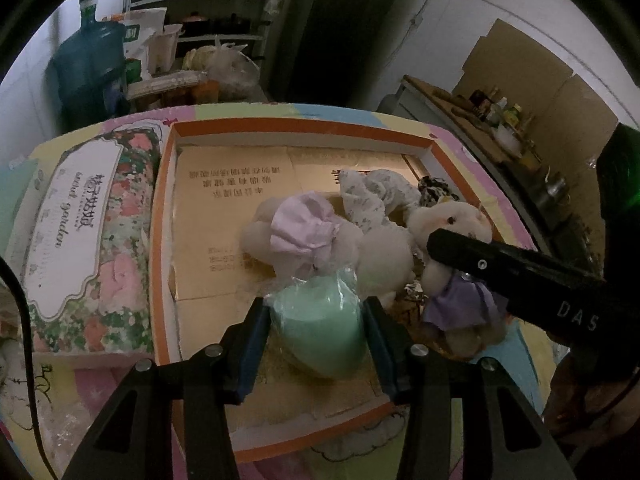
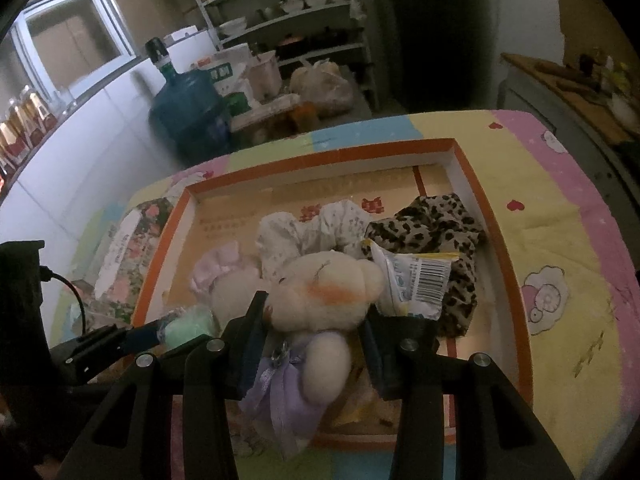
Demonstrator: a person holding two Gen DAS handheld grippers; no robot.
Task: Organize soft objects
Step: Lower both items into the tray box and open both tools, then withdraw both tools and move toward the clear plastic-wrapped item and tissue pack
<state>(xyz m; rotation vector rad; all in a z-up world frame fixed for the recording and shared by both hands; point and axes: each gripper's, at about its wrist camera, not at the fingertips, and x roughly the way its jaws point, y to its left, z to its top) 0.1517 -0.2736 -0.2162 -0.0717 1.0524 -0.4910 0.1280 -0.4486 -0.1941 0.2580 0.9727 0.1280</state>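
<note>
left gripper: nearest the left wrist camera, jaws about half spread and closed on the green sponge in its clear wrap, both blue pads against its sides; it hangs over the near part of the orange-rimmed box
right gripper: jaws about half spread around the cream bear in the purple dress; the left pad touches its cheek, contact on the right side is hidden, so a firm hold is likely but not certain
box contents: second plush with pink bow, floral cloth, leopard cloth, snack packet, all bunched at the right and far side
free space: bare gold floor at the left of the box, beside the flowered carton
step judged: lowering both soft items into the box
doing it well: set the sponge on the bare left floor; keep the two grippers apart; open only once each item rests; the bear may snag the packet
</note>
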